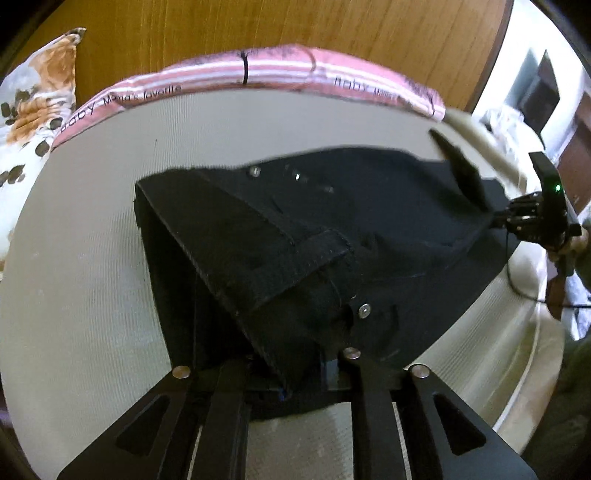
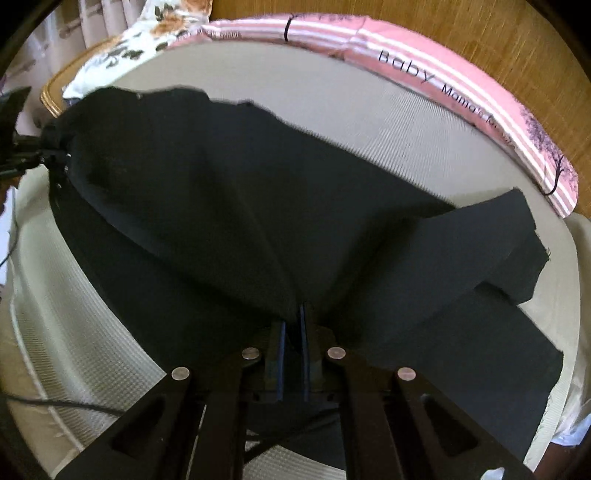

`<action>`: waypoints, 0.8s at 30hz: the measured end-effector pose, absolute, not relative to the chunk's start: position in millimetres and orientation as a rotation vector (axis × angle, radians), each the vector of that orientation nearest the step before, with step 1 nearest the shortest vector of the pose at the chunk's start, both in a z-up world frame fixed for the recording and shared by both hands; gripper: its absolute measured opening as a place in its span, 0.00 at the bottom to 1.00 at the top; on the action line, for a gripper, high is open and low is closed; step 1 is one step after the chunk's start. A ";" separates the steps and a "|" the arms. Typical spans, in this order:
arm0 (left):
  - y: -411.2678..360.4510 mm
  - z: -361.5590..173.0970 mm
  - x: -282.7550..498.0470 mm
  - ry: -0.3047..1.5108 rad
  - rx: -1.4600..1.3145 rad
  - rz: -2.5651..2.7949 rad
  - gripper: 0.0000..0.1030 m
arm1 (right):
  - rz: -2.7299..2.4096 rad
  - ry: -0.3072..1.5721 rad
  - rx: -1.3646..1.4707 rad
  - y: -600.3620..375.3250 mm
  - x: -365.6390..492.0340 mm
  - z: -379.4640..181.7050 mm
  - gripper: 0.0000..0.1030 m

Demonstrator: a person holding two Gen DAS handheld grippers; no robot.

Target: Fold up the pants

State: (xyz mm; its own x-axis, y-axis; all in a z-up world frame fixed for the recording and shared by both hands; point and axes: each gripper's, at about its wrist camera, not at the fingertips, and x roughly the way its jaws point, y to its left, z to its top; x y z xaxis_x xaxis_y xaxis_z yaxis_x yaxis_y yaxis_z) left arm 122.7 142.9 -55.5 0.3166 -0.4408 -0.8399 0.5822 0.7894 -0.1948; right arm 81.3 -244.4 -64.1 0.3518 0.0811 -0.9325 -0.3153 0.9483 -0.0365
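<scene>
Left wrist view, nearest part: the left gripper (image 1: pixel 291 384) holds the waistband end of the black pants (image 1: pixel 295 236). The thick band with its metal button stands between the two fingers, which are only a little apart and press on the cloth. From there the pants stretch away over the light grey mattress (image 1: pixel 92 258) toward the right gripper (image 1: pixel 496 218), seen at the right edge, where the dark cloth runs into its tip.

In the right wrist view the right gripper (image 2: pixel 292 321) has its blue pads (image 2: pixel 303 332) nearly together, with a fold of the pants (image 2: pixel 221 221) pinched between them. The legs lie to the right on the mattress (image 2: pixel 351 118), one over the other. Farther back are a pink striped pillow (image 1: pixel 229 77), a flowered pillow (image 1: pixel 33 103) and the wooden headboard (image 1: pixel 295 26).
</scene>
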 end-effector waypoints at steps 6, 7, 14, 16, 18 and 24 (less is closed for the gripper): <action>154.6 -40.2 108.2 1.066 0.194 -0.567 0.59 | 0.209 1.169 -0.167 -242.5 79.3 -63.5 0.21; 157.9 -38.6 106.4 1.072 0.192 -0.555 0.63 | 0.204 1.166 -0.153 -241.3 79.8 -61.6 0.27; 196.1 -18.5 87.5 1.119 -0.018 -0.423 0.66 | 0.189 1.094 -0.013 -256.5 59.5 -35.4 0.35; 205.4 -11.9 80.3 1.134 -0.161 -0.407 0.66 | 0.185 1.078 0.049 -261.8 51.3 -29.8 0.37; 206.1 -11.5 76.1 1.158 -0.286 -0.400 0.66 | 0.175 1.070 0.130 -272.2 47.6 -27.0 0.37; 193.6 -37.3 77.9 1.224 -0.618 -0.369 0.66 | 0.129 1.085 0.333 -300.9 39.6 -40.7 0.38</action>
